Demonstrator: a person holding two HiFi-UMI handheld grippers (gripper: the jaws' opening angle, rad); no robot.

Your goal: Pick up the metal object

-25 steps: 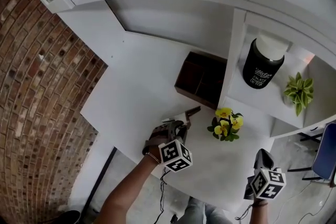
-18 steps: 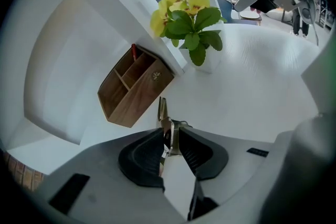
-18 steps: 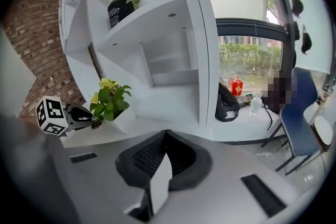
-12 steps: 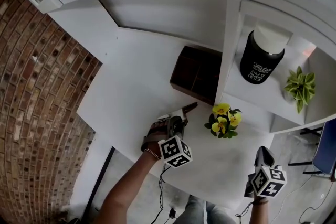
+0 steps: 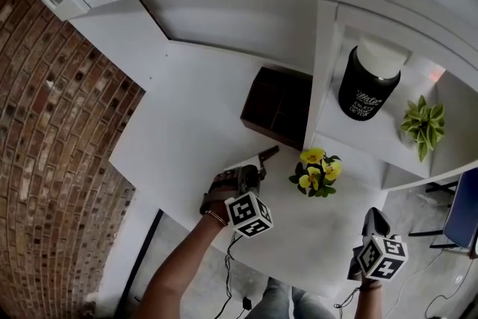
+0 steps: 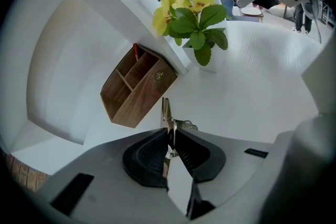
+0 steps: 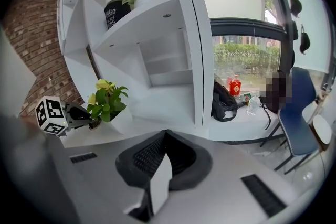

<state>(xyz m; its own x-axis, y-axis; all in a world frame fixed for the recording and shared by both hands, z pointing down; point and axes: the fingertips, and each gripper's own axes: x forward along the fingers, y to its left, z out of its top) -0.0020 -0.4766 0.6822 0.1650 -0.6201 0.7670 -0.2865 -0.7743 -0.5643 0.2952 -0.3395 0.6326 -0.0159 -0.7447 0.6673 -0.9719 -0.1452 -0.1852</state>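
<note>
Just inside the desk edge [image 5: 149, 179], the left claw [image 6: 169, 135] pinches the metal object [image 6: 166, 113].

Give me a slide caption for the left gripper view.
Left gripper shut on the metal object, wooden organizer and yellow-flowered plant ahead on the white desk.

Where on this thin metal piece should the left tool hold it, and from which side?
Grip its near end across the two flat faces, coming from behind along its length. The metal piece stands edge-on, a thin blade pointing toward the wooden box; the left tool is already shut on it that way.
</note>
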